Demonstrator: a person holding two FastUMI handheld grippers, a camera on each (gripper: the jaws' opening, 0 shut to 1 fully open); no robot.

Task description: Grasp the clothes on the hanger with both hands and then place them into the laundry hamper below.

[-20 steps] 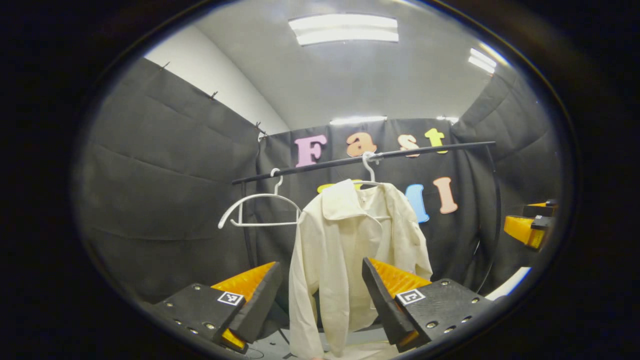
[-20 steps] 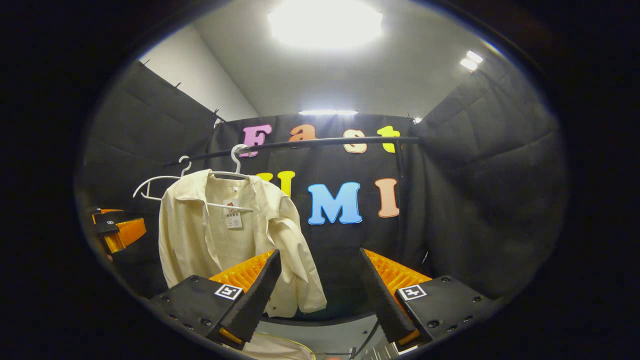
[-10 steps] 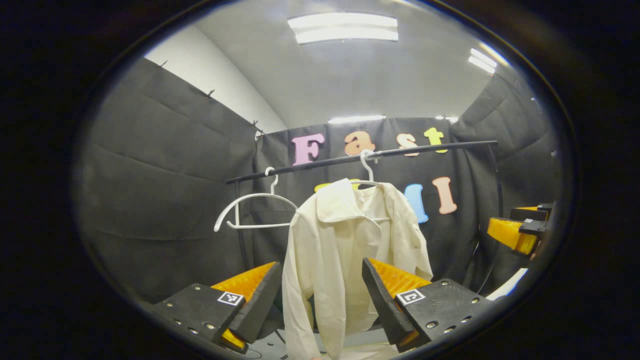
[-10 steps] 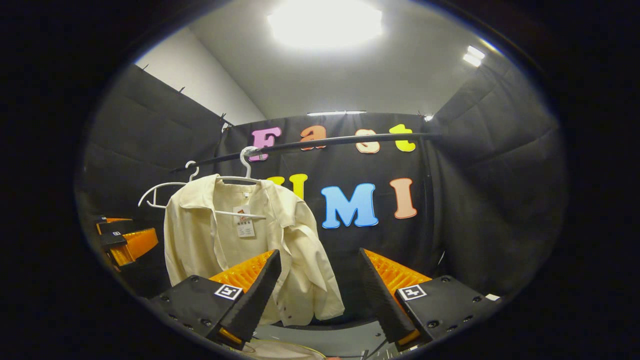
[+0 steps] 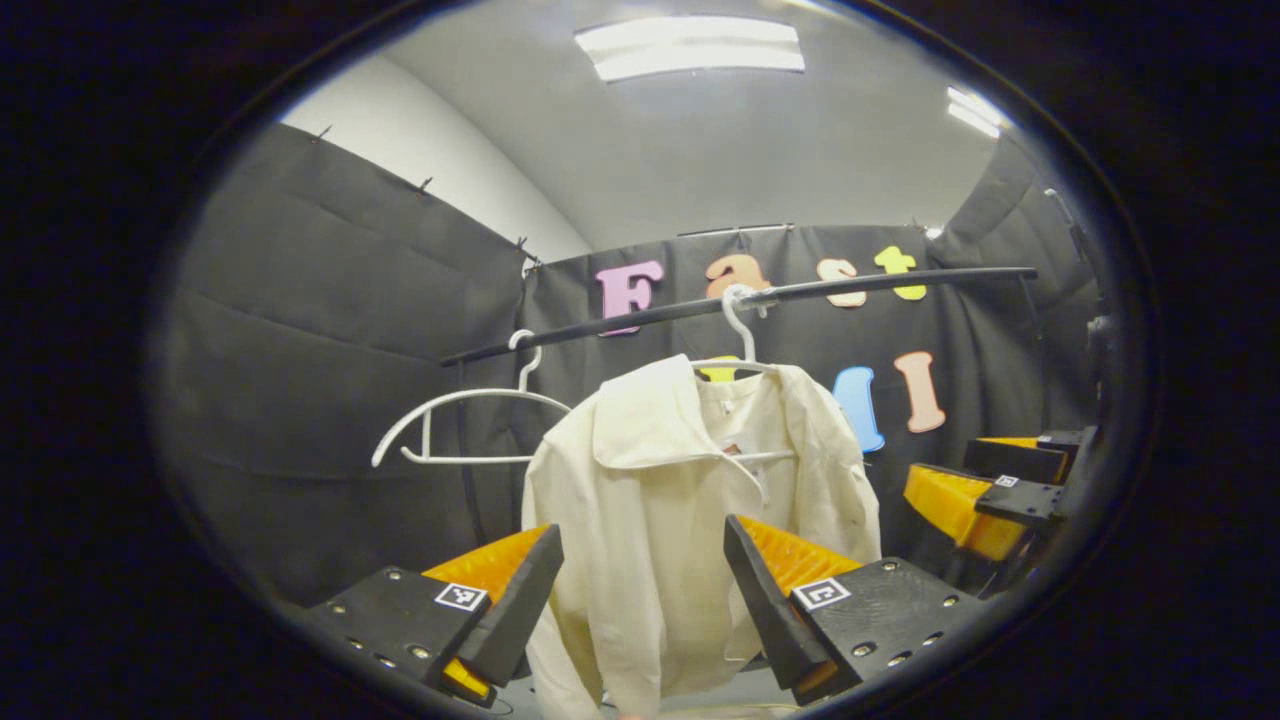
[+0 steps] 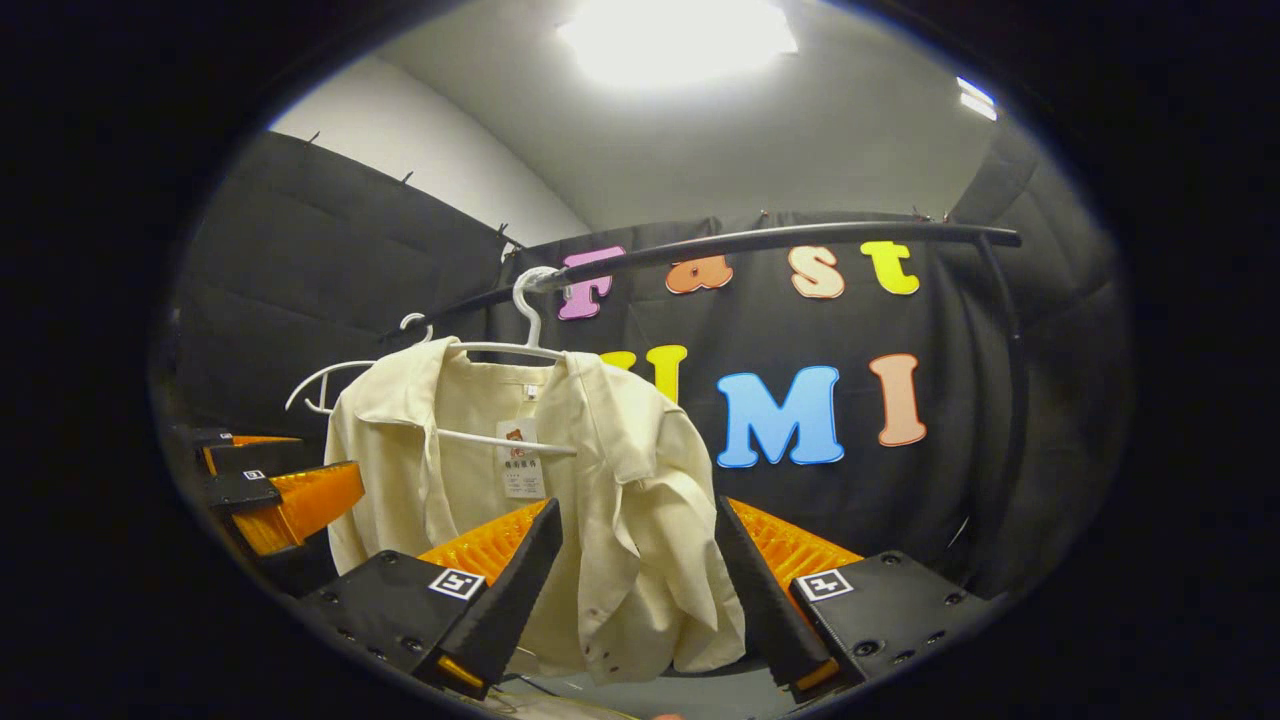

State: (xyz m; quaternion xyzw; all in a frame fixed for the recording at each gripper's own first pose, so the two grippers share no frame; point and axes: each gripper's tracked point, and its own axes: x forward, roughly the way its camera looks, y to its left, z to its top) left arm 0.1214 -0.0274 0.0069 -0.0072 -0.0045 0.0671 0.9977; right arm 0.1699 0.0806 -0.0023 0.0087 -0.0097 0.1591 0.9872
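1. Left gripper – jaws spread wide, nothing between the pads.
2. Right gripper – likewise agape and empty.
3. Shirt hangs on a hanger just beyond both grippers.
4. Rail carries it, a bare hanger beside.

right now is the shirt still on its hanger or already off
On. The cream shirt hangs from the white hanger hooked on the black rail, collar draped over the hanger's shoulders. Both hand-held grippers are open, neither touching it.
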